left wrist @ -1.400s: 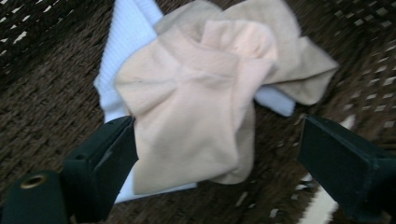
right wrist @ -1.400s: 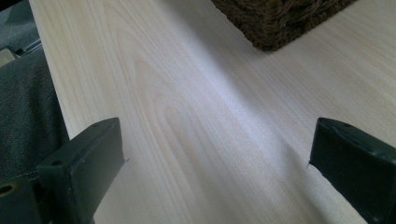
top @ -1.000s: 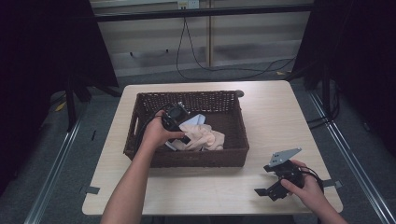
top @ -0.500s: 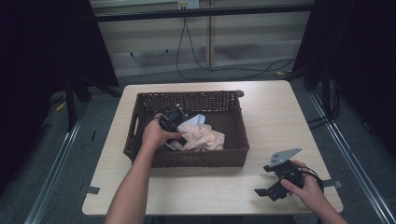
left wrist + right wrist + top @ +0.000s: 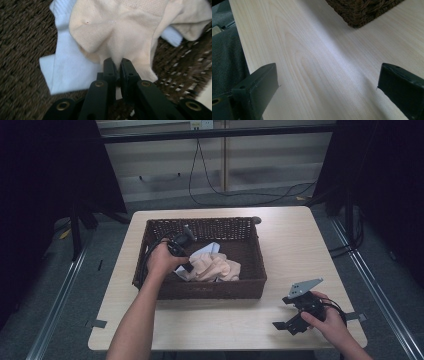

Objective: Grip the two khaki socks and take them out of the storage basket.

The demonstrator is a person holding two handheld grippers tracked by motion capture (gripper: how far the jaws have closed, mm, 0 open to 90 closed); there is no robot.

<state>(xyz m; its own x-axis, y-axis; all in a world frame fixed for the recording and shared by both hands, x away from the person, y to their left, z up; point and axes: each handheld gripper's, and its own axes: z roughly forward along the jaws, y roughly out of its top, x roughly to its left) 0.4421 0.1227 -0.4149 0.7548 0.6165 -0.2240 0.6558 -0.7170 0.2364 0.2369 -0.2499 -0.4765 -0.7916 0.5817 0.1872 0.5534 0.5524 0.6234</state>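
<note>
Nearest to us, our right gripper (image 5: 296, 316) is resting low over the near right part of the desk (image 5: 300, 245), its jaws standing wide apart with nothing but pale wood grain between them in the right gripper view, and a corner of the wicker basket (image 5: 362, 12) showing beyond. It is sitting where it sat a second ago, so we are judging it to be waiting. Farther in, our left gripper (image 5: 116, 65) is reaching down into the dark woven basket (image 5: 150, 251) and its jaws are pinching a fold of the cream sock (image 5: 120, 32), almost closed on the fabric. That sock is lying in the middle of the basket, bunched on top of a light blue sock (image 5: 62, 67) spread flat against the basket floor. Compared with a second ago, our left hand (image 5: 161, 260) is sitting a little farther toward the left of the basket and the cream sock is bunching up toward it, which we are reading as the grip having taken hold. From here we are likely lifting the cream sock free of the blue one, and the risk is dragging both out together.
</note>
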